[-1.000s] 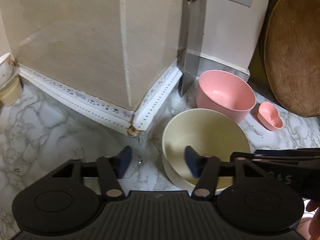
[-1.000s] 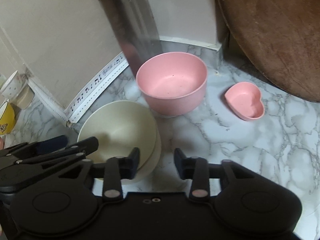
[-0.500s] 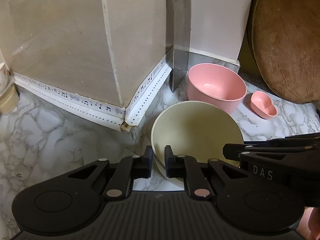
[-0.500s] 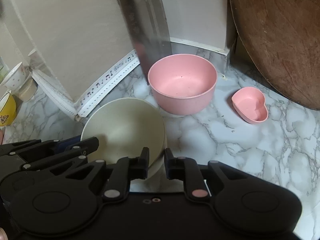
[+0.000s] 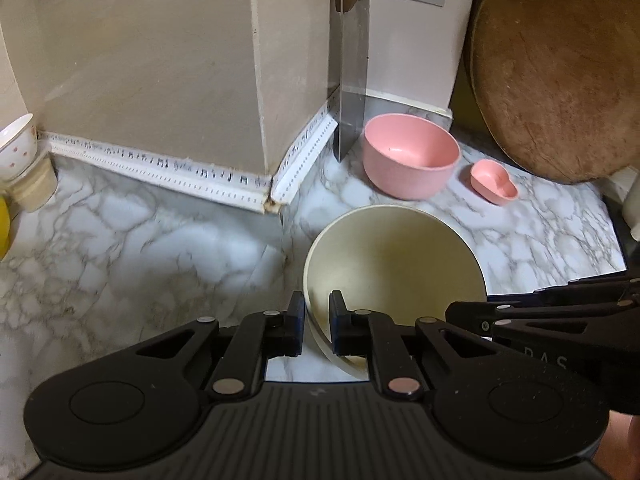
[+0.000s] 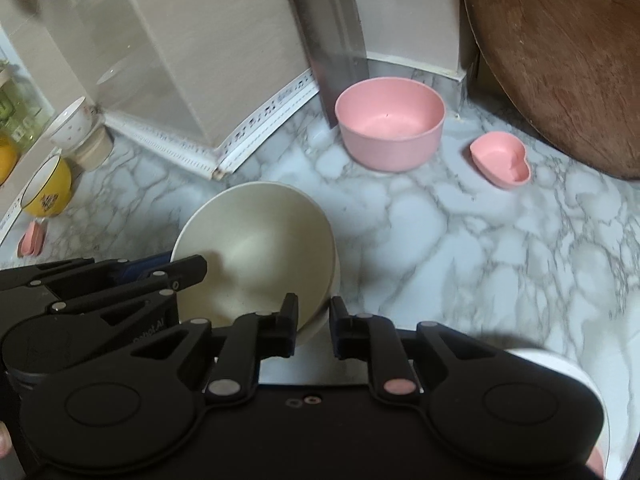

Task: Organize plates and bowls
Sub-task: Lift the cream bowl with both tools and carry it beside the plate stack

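The cream bowl is held between the two tongs, each closed on its rim from an opposite side. The left tongs pinch the rim edge nearest them, one finger inside the bowl and one outside; the right tongs grip the rim likewise on their own near side, so the bowl's open mouth lies directly ahead of both, spanning the gap between them. The bowl appears to be raised off the marble surface, tilted slightly, and a second pale rim shows under it, so it may be two nested bowls; this cannot be settled. Beyond the tongs, farther ahead and a little to the right, the pink bowl stands upright near the wall, with the heart-shaped pink dish just beside it. Both hands are equally engaged; stacking would likely mean carrying the cream bowl forward toward the pink bowl.
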A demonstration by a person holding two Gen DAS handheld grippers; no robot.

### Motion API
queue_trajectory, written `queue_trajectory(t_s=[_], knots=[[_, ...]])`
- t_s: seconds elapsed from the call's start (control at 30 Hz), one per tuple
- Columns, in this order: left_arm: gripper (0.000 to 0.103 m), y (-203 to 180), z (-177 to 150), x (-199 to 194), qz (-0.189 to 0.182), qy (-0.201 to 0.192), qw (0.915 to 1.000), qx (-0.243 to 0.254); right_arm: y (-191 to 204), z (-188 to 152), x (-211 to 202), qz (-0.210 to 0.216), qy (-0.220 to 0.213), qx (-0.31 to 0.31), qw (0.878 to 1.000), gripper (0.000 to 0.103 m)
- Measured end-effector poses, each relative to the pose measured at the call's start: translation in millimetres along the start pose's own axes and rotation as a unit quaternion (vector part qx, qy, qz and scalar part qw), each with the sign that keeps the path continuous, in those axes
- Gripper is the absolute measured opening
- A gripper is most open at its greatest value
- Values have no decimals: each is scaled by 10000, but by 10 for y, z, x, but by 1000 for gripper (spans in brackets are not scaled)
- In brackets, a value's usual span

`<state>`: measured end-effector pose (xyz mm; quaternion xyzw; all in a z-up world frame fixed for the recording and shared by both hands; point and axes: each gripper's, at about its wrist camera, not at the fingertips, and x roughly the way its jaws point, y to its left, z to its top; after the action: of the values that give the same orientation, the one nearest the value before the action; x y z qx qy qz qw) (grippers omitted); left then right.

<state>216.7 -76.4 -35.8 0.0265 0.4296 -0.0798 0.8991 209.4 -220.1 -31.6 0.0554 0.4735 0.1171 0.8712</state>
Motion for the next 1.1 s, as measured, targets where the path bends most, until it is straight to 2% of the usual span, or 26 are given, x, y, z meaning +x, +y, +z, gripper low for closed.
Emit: queue_trajectory(t_s=[0.5,1.1], knots=[[12,122,-434,-277,-95,237,9996,-98,198,-449,-100,156,297,6,9994,17],[12,118,-570,-303,-117,372,9992,-14,232,-616,-88,146,505,28,9986,17]])
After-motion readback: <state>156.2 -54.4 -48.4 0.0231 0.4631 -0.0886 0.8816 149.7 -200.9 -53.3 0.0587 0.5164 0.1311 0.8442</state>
